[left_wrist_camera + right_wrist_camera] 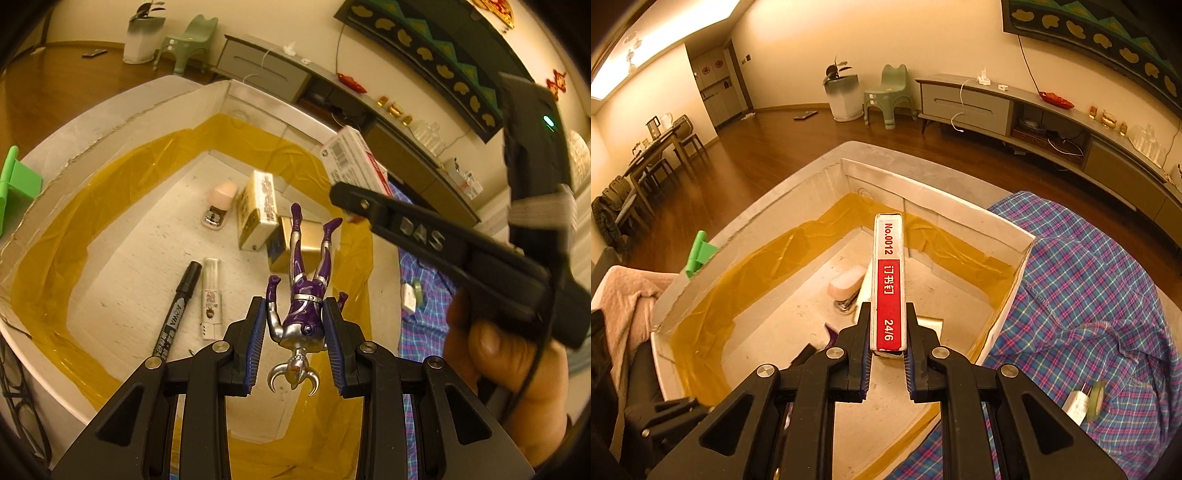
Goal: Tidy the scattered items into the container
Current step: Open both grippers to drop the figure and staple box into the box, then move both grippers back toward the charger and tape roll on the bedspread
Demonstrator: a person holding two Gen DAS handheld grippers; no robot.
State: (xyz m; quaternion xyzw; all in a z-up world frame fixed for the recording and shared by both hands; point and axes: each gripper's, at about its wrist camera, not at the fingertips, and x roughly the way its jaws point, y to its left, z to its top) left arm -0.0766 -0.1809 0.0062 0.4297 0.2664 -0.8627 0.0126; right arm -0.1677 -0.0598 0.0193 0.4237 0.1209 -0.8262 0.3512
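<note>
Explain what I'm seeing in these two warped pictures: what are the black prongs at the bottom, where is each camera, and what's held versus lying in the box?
There is no robot arm. A person holds two hand-held grippers, and each carries a wide-angle camera looking along its own jaws, which are the black prongs.

The left wrist view shows the left gripper shut on a purple and silver toy figure, hanging head-first over the open white box. The other tool, with the person's hand, crosses on the right.

The right wrist view shows the right gripper shut on a slim red and white staple box, also above the container.

Already inside lie a black marker, a small white tube, a pink stapler and two gold packs. A white plug still lies outside on the plaid cloth.
</note>
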